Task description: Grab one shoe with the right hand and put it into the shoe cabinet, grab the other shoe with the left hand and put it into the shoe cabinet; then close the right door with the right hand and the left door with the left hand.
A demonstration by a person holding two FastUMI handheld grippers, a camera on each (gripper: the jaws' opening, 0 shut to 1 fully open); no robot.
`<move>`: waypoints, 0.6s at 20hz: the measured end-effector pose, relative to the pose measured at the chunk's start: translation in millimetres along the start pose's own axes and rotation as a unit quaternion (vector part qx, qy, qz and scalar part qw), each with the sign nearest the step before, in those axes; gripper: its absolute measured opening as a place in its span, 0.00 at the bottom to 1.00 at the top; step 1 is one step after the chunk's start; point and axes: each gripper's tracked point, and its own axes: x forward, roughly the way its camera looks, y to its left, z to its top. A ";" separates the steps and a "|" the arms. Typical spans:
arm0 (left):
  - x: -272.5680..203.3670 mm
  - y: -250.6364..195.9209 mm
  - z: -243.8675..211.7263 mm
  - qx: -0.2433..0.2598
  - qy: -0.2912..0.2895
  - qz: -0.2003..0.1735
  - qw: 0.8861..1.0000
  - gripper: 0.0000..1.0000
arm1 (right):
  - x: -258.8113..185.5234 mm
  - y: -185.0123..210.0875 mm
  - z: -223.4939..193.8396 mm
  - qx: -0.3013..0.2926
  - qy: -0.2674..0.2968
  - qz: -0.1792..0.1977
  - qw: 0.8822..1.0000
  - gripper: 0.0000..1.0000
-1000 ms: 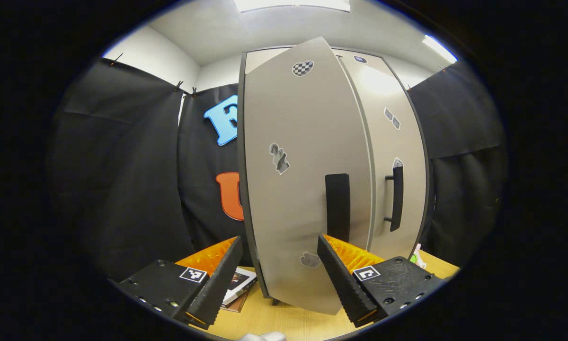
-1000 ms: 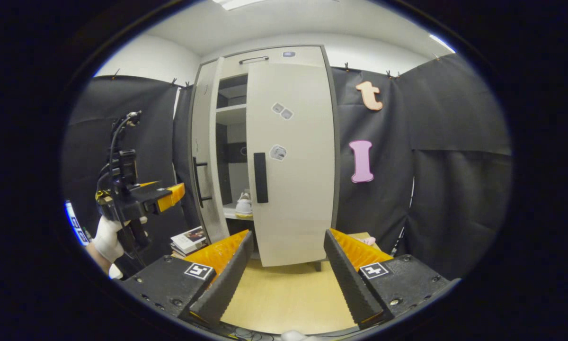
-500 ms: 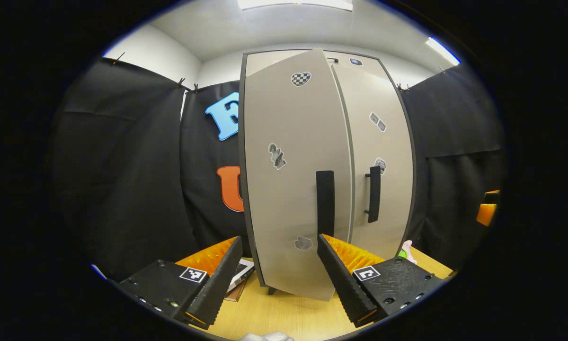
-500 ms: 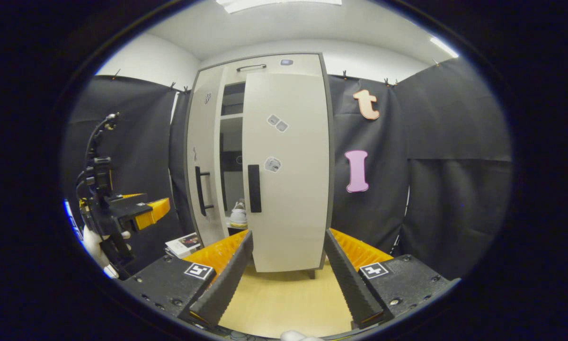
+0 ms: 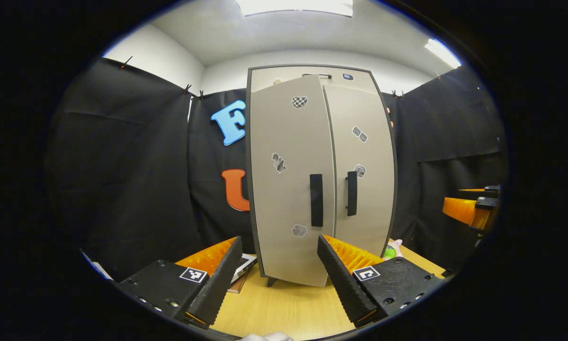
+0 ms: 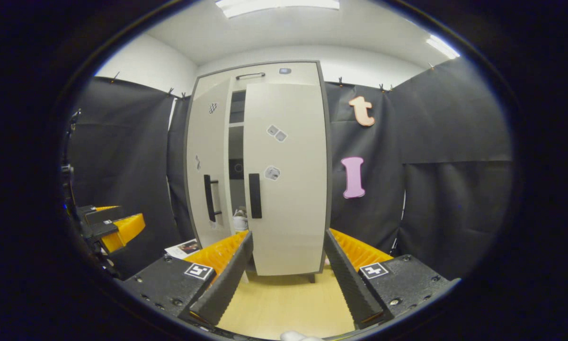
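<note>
The tall pale shoe cabinet (image 5: 265, 142) stands on the wooden table. Its right door (image 5: 367, 156) lies flat and closed. Its left door (image 5: 284, 189) is slightly ajar. In the right gripper view a narrow dark gap remains between the left door (image 6: 203, 156) and right door (image 6: 288, 199), and a white shoe (image 6: 239, 221) shows low inside it. My left gripper (image 5: 279, 239) is open and holds nothing, a short way in front of the left door. My right gripper (image 6: 288, 234) is open too, facing the right door. Each gripper also appears at the edge of the other's view: the right gripper (image 5: 468, 210) and the left gripper (image 6: 118, 227).
A stack of magazines (image 5: 243, 270) lies on the table (image 5: 288, 308) at the cabinet's left foot, seen also as magazines (image 6: 182, 247). A small green and pink toy (image 5: 392, 249) sits by the cabinet's right foot. Black cloth walls close in behind and at both sides.
The left door has swung from well open to nearly closed, narrowing the gap. Both grippers have drawn back from the cabinet, which looks smaller now.
</note>
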 end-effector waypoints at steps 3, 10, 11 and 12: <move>-12.8 -4.8 4.6 0.004 -0.007 -0.009 1.000 0.96 | -6.0 10.7 -2.3 0.000 0.000 0.008 1.000 0.98; -21.9 -6.7 12.6 0.001 -0.015 -0.018 1.000 0.96 | -16.8 20.0 1.7 -0.005 -0.004 0.012 1.000 0.98; -20.8 -5.4 13.2 0.003 -0.017 -0.016 1.000 0.96 | -17.5 20.1 1.6 -0.005 -0.004 0.012 1.000 0.98; -19.5 -4.0 14.4 0.004 -0.019 -0.015 1.000 0.96 | -17.9 19.9 1.9 -0.006 -0.004 0.012 1.000 0.98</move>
